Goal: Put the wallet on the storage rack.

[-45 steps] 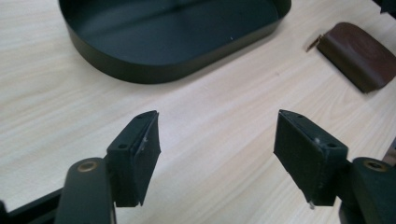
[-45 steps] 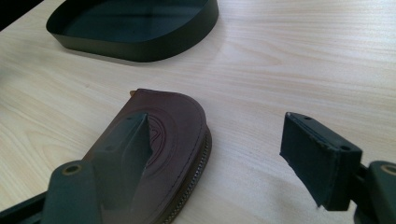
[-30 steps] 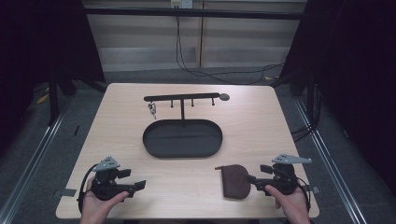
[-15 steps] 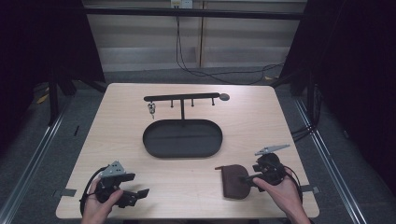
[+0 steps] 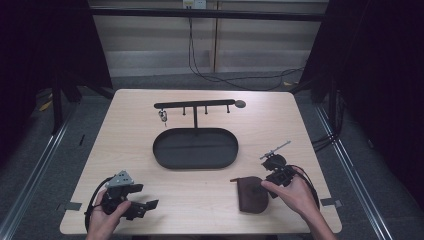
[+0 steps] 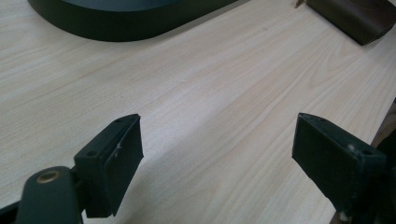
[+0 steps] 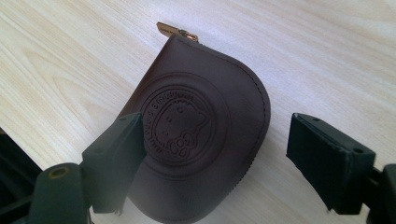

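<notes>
The right hand-held gripper (image 7: 210, 154) hovers spread over the pouch (image 7: 196, 126), which lies near the tabletop's (image 5: 130, 150) front edge. The left hand-held gripper (image 6: 217, 158) is spread over bare wood, well apart from the tray (image 5: 195, 148).

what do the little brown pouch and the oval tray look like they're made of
The brown pouch looks like leather or an imitation: a smooth, slightly shiny skin with a stamped round emblem, stitching along its edge and a brass-coloured zip pull. The oval tray looks like metal or hard plastic, matt black with a low rim; the pictures cannot settle which.
</notes>
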A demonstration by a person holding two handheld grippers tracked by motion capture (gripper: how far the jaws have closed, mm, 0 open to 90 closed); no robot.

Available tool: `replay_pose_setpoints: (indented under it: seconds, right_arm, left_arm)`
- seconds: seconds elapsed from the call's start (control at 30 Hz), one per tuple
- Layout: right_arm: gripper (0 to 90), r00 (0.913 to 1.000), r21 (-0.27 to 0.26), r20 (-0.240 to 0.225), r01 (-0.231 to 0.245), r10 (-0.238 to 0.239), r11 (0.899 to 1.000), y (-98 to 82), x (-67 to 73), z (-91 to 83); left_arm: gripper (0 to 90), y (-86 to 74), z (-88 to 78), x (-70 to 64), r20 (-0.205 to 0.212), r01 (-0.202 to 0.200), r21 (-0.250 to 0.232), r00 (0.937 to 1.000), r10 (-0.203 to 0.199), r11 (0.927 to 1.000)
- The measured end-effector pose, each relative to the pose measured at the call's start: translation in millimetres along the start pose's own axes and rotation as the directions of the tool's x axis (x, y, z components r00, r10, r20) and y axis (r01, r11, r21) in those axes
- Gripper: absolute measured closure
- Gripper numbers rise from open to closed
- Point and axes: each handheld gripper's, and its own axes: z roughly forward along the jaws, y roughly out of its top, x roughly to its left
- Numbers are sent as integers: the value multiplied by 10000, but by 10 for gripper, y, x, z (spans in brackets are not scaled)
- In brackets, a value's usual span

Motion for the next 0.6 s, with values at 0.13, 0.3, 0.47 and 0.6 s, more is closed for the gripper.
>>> replay_pose_setpoints:
  seconds: [0.13, 0.3, 0.47, 0.6]
  right_arm:
    - [186, 10000, 444, 78, 27, -30, 9990, 67, 12, 71]
    - [186, 9996, 795, 194, 187, -203, 9967, 131, 50, 135]
    - [177, 9981, 1132, 537, 250, -312, 9933, 181, 86, 219]
    - [161, 9974, 1353, 673, 171, -264, 9907, 207, 107, 259]
  left_arm:
    - [162, 1, -1, 1, 36, 12, 35, 10000, -13, 10000]
    - [163, 1, -5, 3, 36, 21, 36, 10000, -21, 10000]
    - [163, -4, -12, 4, 111, 77, 16, 9999, -77, 10000]
    - [163, -4, -18, 14, 130, 125, 17, 9998, -125, 9999]
